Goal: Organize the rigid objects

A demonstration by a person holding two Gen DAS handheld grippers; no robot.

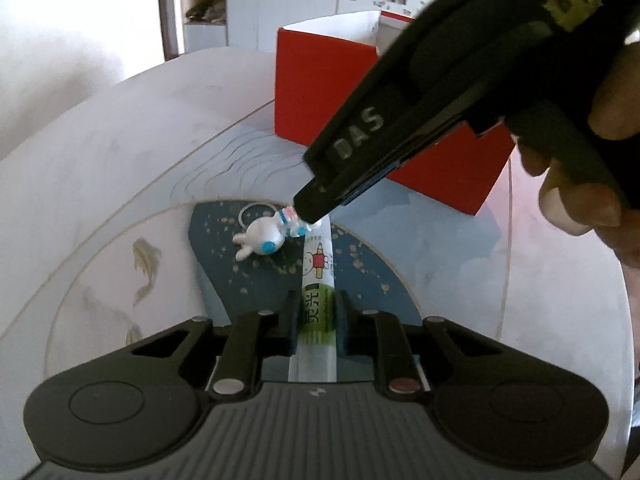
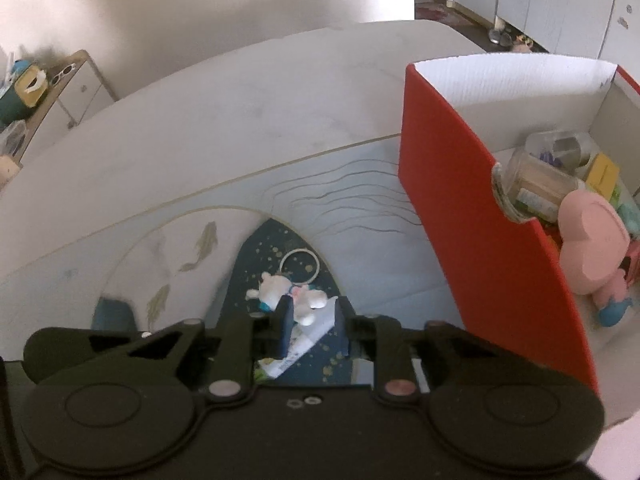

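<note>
Left gripper [image 1: 316,322]: your jaws are clamped on the glue stick [image 1: 317,276], one pad on each side of its green-labelled end, at 6 o'clock in the left wrist view.
Glue stick: it runs from your jaws straight toward 12 o'clock, white body with a small cartoon print; its far tip meets the tip of the other gripper.
Right gripper [image 2: 310,314]: your jaws are narrowed around the rabbit keychain [image 2: 288,294]; the left pad touches the figure, but you cannot tell whether the right pad presses on it. In the left wrist view this gripper comes in from 2 o'clock and your hand [image 1: 576,200] shows on its handle.
Rabbit keychain: a white figure with blue and pink details, lying on the dark blue gold-speckled patch of the bench [image 2: 240,120], just at 11 o'clock of the glue stick's far tip.
Key ring [image 2: 300,266]: flat on the bench, just beyond the rabbit.
Red box [image 2: 480,208]: open-topped, standing on the bench at 2 o'clock in the right wrist view.
Box contents: a pink plush toy [image 2: 592,240], a clear jar [image 2: 536,184] and a yellow packet [image 2: 604,172].
Cabinets [image 1: 280,0]: white, far off at 12 o'clock.
</note>
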